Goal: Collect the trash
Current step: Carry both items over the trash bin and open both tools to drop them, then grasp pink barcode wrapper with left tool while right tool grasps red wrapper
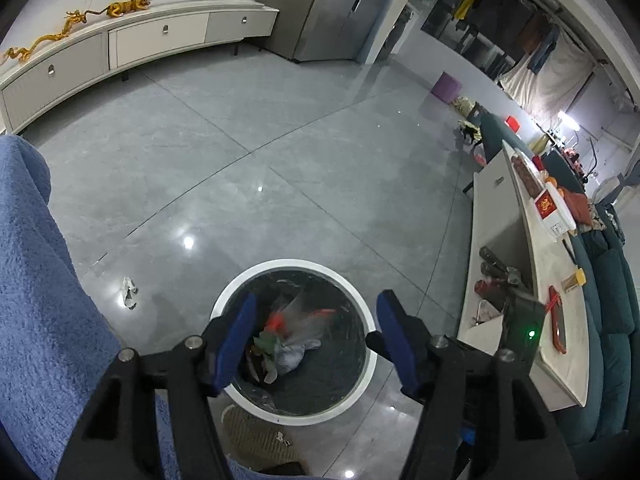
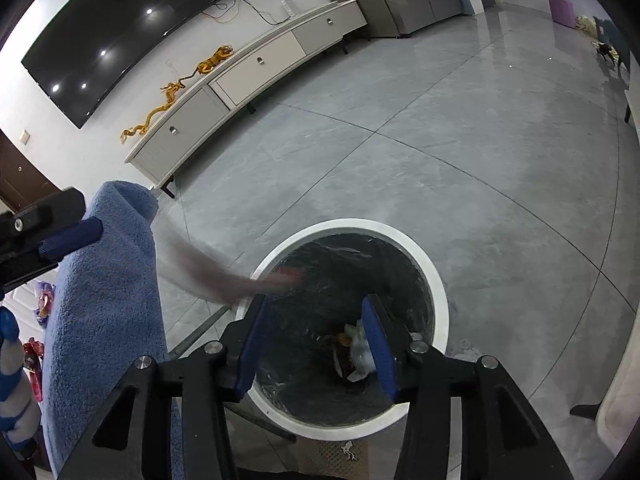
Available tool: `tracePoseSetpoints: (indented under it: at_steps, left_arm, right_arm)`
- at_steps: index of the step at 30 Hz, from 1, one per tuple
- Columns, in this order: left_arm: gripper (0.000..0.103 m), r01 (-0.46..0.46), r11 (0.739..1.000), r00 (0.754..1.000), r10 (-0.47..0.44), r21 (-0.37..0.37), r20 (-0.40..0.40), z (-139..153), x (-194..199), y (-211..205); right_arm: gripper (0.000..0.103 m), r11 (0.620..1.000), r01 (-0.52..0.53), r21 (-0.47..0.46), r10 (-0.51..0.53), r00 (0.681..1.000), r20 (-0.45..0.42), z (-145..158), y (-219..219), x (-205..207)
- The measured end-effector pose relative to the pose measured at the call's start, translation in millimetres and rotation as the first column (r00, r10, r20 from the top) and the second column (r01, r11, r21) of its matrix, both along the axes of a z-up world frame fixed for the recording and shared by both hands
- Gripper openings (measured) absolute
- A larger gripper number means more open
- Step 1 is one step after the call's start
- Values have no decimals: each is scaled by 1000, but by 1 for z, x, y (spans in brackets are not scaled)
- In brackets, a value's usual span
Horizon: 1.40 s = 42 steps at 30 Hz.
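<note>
Both grippers are held over a white-rimmed bin (image 1: 362, 320), the left gripper (image 1: 316, 336) and right gripper (image 2: 314, 344) with jaws apart and nothing clamped. Trash (image 1: 288, 340) is seen inside, a blurred piece (image 2: 224, 276) crossing the rim's left edge. Open grey floor (image 1: 280, 152) is left beyond; a crumpled scrap (image 1: 129, 293) lies left.

Trash bin (image 1: 362, 308): round, white rim, dark plastic liner, upright on the grey tiled floor with its mouth open. Contents at the bottom: a crumpled pale bag (image 1: 294, 354), a green scrap and dark wrappers. A red-and-translucent wrapper (image 1: 304, 316) appears blurred inside the mouth of the bin. In the right wrist view a blurred brownish streak (image 2: 224, 276) crosses the bin's left rim; its identity cannot be determined. One crumpled white paper scrap (image 1: 129, 293) lies on the floor, left of the bin and apart from it.
</note>
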<state>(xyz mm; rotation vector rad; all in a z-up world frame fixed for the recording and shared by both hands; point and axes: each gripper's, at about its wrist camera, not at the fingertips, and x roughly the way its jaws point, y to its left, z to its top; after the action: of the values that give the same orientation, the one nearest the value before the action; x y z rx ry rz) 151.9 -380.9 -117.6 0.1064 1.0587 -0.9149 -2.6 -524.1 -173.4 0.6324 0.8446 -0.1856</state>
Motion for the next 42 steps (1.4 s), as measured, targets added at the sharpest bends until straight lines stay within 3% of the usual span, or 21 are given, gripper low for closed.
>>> tracePoseSetpoints:
  at_steps: [10,15,21,27,34,38,42]
  left_arm:
    - [61,-42,998,997,45,-49,56,37,-18,54]
    - [61,-109,992,987,116,-67,113,57,-29,117]
    - [61,-235,969,953,245,-77,177,70,-44,213]
    - [61,-391,916,878,400,-86,264,78,-66,321]
    - [61,-592,803,750,580,-69,319,70,-83,439]
    - [61,-648,760,719,634,-56,285,55,-81,476]
    - [61,-674,737,708,663,-46,241,39,-74,484]
  right_arm:
    - [45,999,15,-41,-14,999,32,34,10,-22]
    - [45,997,-6,-78,12,997,79,66,33,-29]
    - [45,989,-73,-129,89,989,121,99,74,-23]
    - [45,969,-168,-179,195,969,150,125,123,-6]
    - [45,932,-284,-227,323,933,159,142,184,17]
    - [45,909,-341,-242,381,914,144,141,213,31]
    - [45,881,-397,-257,438,890,125,142,243,48]
